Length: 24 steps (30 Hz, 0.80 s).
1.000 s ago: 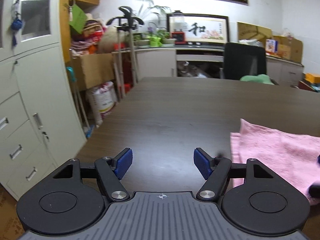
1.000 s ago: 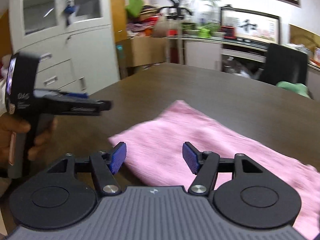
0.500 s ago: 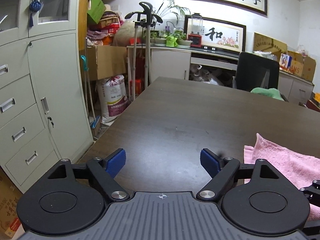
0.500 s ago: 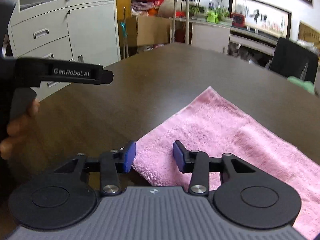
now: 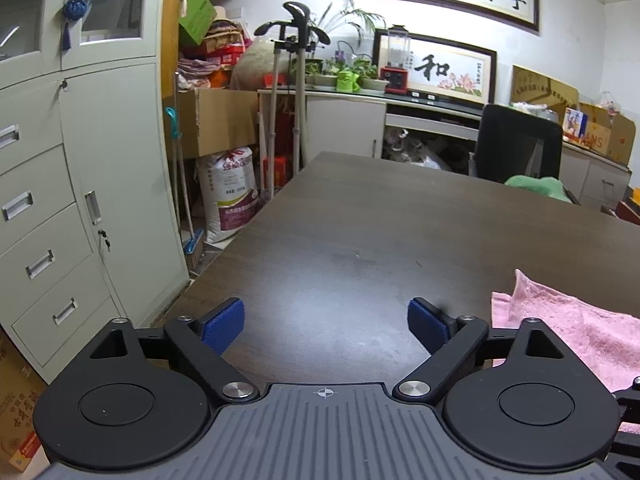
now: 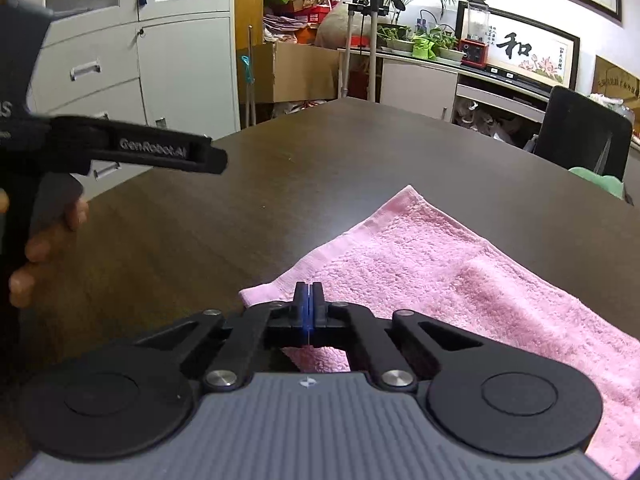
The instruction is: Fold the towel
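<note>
Right tool (image 6: 307,307): blue pads pressed together with no gap showing, sitting right at the near corner of the pink towel (image 6: 460,280). Whether terry is actually pinched between the pads I can't tell; the corner lies under and around the tips and the pads hide the contact line. I'd judge it a grip on the corner.

Left tool (image 5: 325,326): jaws spread wide, nothing between them, bare dark counter (image 5: 360,240) ahead. It hangs off to the left of the towel (image 5: 568,332), whose edge shows at the right of its view, near the right finger but not between the two. From the right wrist view my left tool (image 6: 168,152) floats above the counter, well apart from the cloth.

Towel lies spread flat on the counter, one layer as far as I can see, far corner pointing away toward the black chair (image 6: 580,132).

Step in hand: securing corners, fold not begun. Next move, as I read it: bring the left tool over to a second corner on the same edge, close on it, then lift both together and carry that edge across. Corners should rise evenly or the fold goes skewed.
</note>
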### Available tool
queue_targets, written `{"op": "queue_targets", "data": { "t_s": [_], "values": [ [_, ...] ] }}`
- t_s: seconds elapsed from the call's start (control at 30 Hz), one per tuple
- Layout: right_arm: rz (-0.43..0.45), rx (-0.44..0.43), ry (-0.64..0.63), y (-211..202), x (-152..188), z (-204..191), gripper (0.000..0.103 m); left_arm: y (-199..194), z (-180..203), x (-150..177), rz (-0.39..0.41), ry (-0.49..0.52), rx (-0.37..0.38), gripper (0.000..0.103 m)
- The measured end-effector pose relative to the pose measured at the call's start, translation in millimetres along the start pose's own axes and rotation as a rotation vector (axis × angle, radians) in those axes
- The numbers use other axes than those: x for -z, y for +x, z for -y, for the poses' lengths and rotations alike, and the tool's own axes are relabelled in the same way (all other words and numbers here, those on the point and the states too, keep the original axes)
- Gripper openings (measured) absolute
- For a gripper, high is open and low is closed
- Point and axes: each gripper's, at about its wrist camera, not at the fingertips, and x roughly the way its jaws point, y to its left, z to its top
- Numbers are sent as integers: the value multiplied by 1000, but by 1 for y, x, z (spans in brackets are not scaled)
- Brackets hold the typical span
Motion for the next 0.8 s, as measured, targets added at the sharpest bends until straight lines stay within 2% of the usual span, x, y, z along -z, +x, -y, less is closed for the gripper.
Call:
{"op": "queue_targets", "data": {
  "t_s": [0.13, 0.23, 0.3, 0.47, 0.57, 0.67, 0.8],
  "values": [
    [15, -4, 12, -7, 1, 4, 0, 1, 9, 3, -25, 37, 93, 92],
    [24, -20, 17, -12, 5, 5, 0, 7, 14, 7, -82, 40, 212, 92],
    [38, -32, 7, -17, 9, 3, 0, 9, 16, 9, -99, 43, 241, 92],
    [142, -58, 5, -36, 6, 7, 0, 11, 8, 6, -69, 4, 192, 92],
    [199, -99, 0, -48, 7, 10, 0, 16, 4, 5, -83, -20, 163, 92],
    [160, -156, -18, -44, 10, 14, 0, 18, 4, 4, -80, -13, 128, 92],
    [77, -176, -82, -33, 17, 11, 0, 15, 8, 4, -58, 26, 86, 93]
  ]
}}
